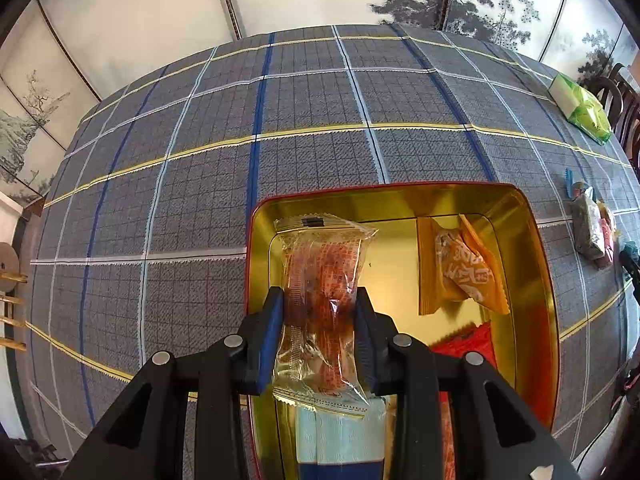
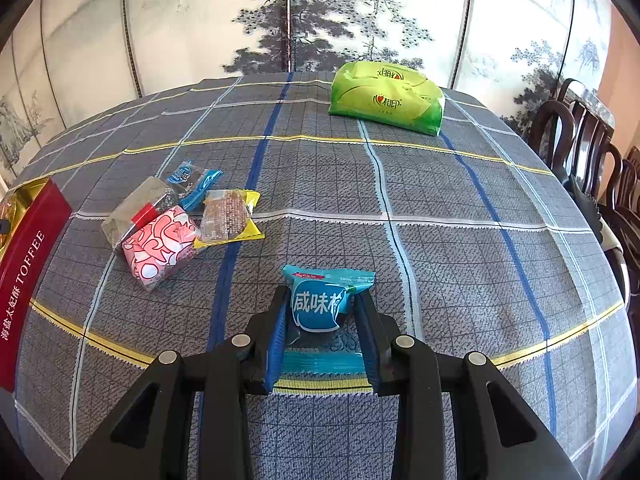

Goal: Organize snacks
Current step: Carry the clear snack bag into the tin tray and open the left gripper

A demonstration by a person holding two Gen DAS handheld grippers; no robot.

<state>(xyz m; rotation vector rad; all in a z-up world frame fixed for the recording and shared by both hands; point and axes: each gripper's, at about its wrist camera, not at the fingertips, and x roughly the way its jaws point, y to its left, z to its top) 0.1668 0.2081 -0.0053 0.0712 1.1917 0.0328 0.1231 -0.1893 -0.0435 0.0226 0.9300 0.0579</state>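
Step in hand: loading loose snacks into the gold-lined rectangular tin with a red rim [image 1: 536, 264]; judged from the views, one packet is about to be dropped and a second is already picked up.
Left claw: the left claw [image 1: 318, 320] pinches a clear plastic packet of reddish-brown snack [image 1: 324, 280] by its middle, the blue pads pressed on both sides, the packet hanging over the tin's near-left part.
Tin contents: an orange wrapped snack with white lettering [image 1: 460, 268] lies at about 2 o'clock from the held packet; a red wrapper [image 1: 468, 340] lies at 4 o'clock, partly hidden; a pale blue packet [image 1: 340, 436] shows beneath the claw at 6 o'clock.
Right claw: the right claw [image 2: 320, 320] is closed on a teal wrapped snack with white characters [image 2: 324, 300], held just above the grey plaid-clothed bench [image 2: 460, 260].
Still on the bench: in the right wrist view, a cluster at 10 o'clock from the right claw — a pink-and-white patterned packet [image 2: 160, 248], a yellow-edged clear packet with a brown square [image 2: 228, 220], a small blue packet [image 2: 192, 180] and a grey-brown packet [image 2: 136, 208]; the tin's red side reading TOFFEE sits at 9 o'clock.
Not a snack: a green soft tissue pack [image 2: 388, 96] stands well apart at 12 o'clock.
Next move calls for: lowering the left packet onto a bare patch of tin floor, then spreading the pads; afterwards the right claw must carry its teal snack leftward over the rim.
Risk: the crinkly clear wrapper could cling to a pad on release.
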